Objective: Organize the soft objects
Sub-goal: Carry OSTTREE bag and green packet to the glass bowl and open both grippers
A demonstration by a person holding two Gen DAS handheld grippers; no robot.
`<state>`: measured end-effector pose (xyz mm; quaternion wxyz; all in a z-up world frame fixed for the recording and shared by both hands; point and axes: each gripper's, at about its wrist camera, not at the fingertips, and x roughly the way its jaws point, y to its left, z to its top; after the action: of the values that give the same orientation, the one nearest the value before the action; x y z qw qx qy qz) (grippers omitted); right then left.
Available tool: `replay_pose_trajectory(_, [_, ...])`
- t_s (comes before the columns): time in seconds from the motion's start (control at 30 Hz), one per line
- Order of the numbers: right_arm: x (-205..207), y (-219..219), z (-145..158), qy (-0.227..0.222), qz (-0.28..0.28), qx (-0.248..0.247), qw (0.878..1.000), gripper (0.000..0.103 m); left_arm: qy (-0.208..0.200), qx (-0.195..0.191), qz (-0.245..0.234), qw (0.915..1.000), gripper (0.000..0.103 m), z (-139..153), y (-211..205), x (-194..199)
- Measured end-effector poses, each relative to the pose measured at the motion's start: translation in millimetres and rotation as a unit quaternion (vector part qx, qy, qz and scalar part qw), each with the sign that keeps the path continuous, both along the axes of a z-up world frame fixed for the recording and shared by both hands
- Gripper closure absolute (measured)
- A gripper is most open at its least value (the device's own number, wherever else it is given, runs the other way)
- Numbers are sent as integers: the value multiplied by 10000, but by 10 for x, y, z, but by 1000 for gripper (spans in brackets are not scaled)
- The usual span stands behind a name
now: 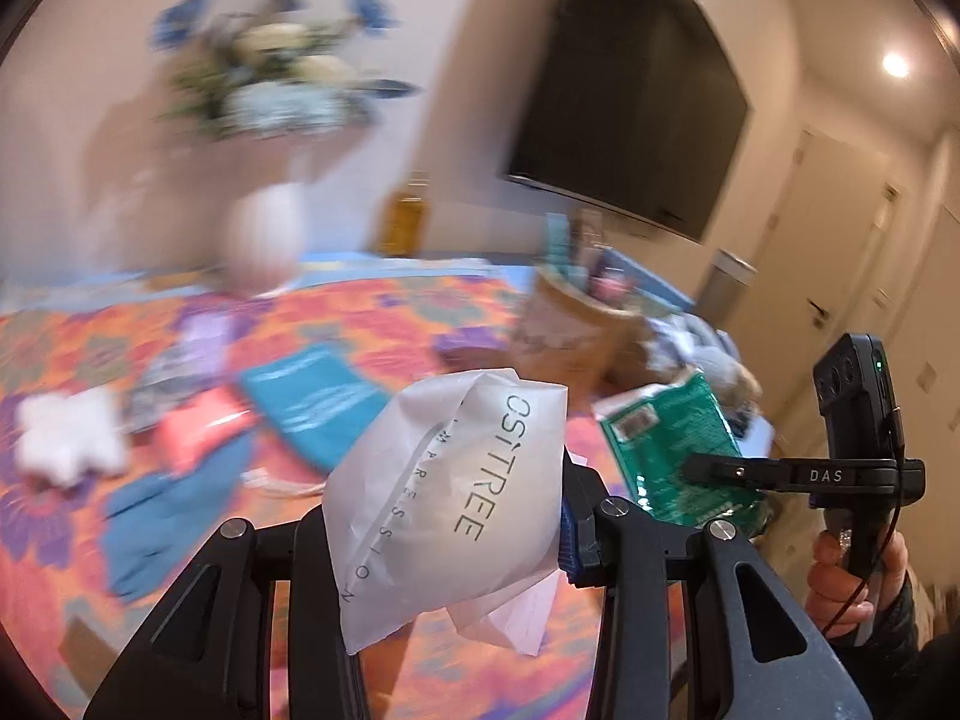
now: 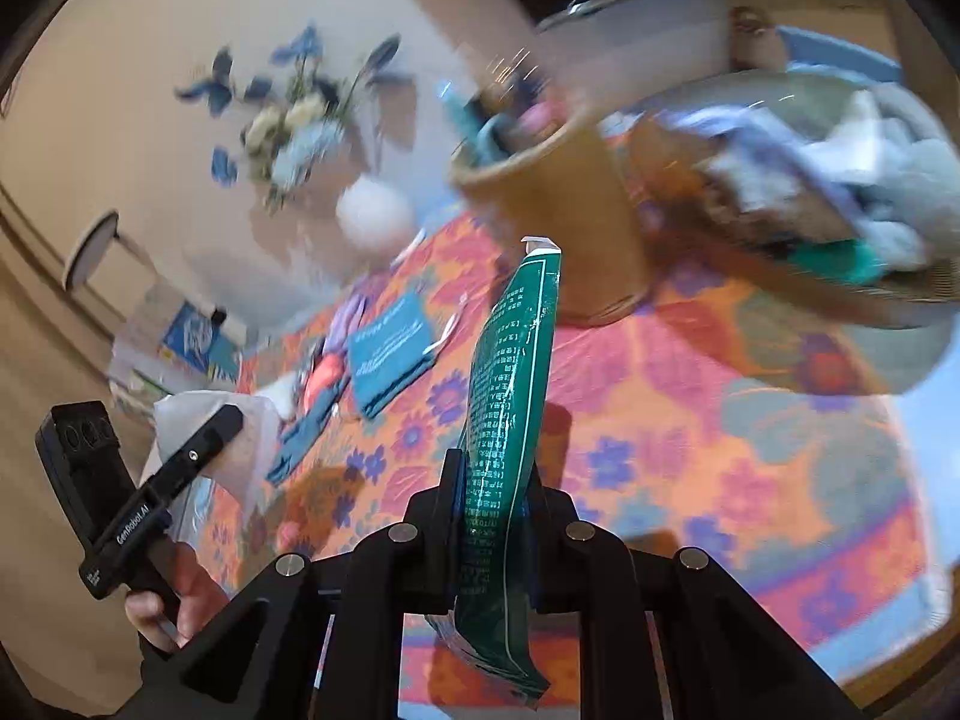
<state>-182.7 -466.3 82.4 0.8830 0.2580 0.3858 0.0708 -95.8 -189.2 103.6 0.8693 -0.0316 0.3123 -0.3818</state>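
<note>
My left gripper [image 1: 447,531] is shut on a white translucent pouch [image 1: 444,498] with grey lettering, held above the table. It also shows in the right wrist view [image 2: 240,420]. My right gripper [image 2: 495,492] is shut on a green printed packet [image 2: 510,420], held edge-up above the cloth. The packet also shows in the left wrist view [image 1: 672,450]. On the flowered tablecloth [image 2: 720,450] lie a teal packet [image 1: 312,402], a red pouch [image 1: 192,432], a white soft item [image 1: 66,432] and a blue cloth [image 1: 162,510].
A tan paper tub [image 2: 558,198] with packets stands at the back. A basket [image 2: 810,276] of soft cloths is to its right. A white vase [image 1: 267,234] with flowers stands at the back left. A dark TV [image 1: 624,90] hangs on the wall.
</note>
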Motion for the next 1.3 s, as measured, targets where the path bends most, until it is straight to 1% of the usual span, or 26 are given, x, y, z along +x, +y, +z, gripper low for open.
replay_pose_trajectory(0.07, [-138, -136, 112, -142, -99, -87, 9998, 88, -28, -21, -256, 9997, 67, 58, -284, -76])
replay_pose_trajectory(0.17, [-346, -367, 234, -336, -294, -69, 9990, 88, -61, -22, -672, 9977, 67, 148, -746, -146])
replay_pose_trajectory(0.27, [-502, -629, 328, -494, -582, -53, 9971, 88, 64, -44, -1171, 9931, 67, 273, -1223, -221])
replay_pose_trajectory(0.3, [-547, -732, 365, -553, -693, -70, 9960, 88, 60, -67, -1312, 9913, 67, 320, -1352, -252])
replay_pose_trajectory(0.37, [-576, -901, 411, -619, -887, -100, 9941, 88, -79, 51, -1527, 9882, 67, 442, -1669, -301])
replay_pose_trajectory(0.4, [-571, -964, 431, -640, -963, -113, 9932, 88, -65, 53, -1654, 9862, 67, 495, -1823, -285])
replay_pose_trajectory(0.47, [-563, -1170, 505, -699, -1189, -166, 9903, 88, 65, 35, -1788, 9839, 67, 564, -2074, -196])
replay_pose_trajectory(0.5, [-562, -1245, 535, -719, -1261, -195, 9892, 88, 213, -8, -1818, 9831, 67, 588, -2198, -119])
replay_pose_trajectory(0.57, [-540, -1430, 615, -766, -1410, -311, 9866, 88, 393, -111, -1821, 9824, 67, 616, -2388, 20])
replay_pose_trajectory(0.63, [-468, -1579, 685, -794, -1545, -407, 9840, 88, 444, -94, -1729, 9839, 67, 611, -2554, 150])
replay_pose_trajectory(0.73, [-281, -1796, 741, -828, -1694, -427, 9811, 88, 714, -139, -1578, 9848, 67, 519, -2718, 403])
replay_pose_trajectory(0.8, [-139, -1910, 729, -851, -1757, -409, 9799, 88, 841, -50, -1459, 9857, 67, 438, -2821, 567])
replay_pose_trajectory(0.9, [145, -1988, 683, -841, -1775, -402, 9797, 88, 780, 77, -1338, 9879, 67, 378, -2951, 689])
replay_pose_trajectory(1.0, [482, -2018, 669, -808, -1654, -548, 9814, 86, 552, 270, -1118, 9918, 65, 360, -3040, 773])
replay_pose_trajectory(1.03, [562, -2018, 658, -730, -1638, -614, 9819, 85, 529, 361, -1048, 9924, 56, 351, -3057, 804])
replay_pose_trajectory(1.07, [677, -2023, 634, -561, -1617, -700, 9828, 84, 589, 448, -995, 9923, 49, 332, -3079, 865])
replay_pose_trajectory(1.13, [817, -2048, 579, -235, -1595, -777, 9839, 84, 789, 392, -1005, 9910, 33, 297, -3085, 943])
replay_pose_trajectory(1.17, [837, -2058, 571, -161, -1606, -803, 9836, 82, 783, 325, -1053, 9908, 31, 310, -3077, 947])
replay_pose_trajectory(1.2, [835, -2055, 571, -80, -1687, -925, 9813, 72, 792, 314, -1100, 9903, 30, 323, -3075, 937])
replay_pose_trajectory(1.23, [807, -2059, 579, -78, -1745, -1001, 9795, 59, 774, 330, -1128, 9900, 27, 339, -3073, 917])
replay_pose_trajectory(1.27, [748, -2056, 597, -129, -1818, -1062, 9775, 50, 703, 358, -1151, 9902, 22, 366, -3063, 884])
replay_pose_trajectory(1.3, [695, -2055, 608, -181, -1874, -1087, 9761, 42, 623, 363, -1159, 9906, 20, 384, -3047, 864])
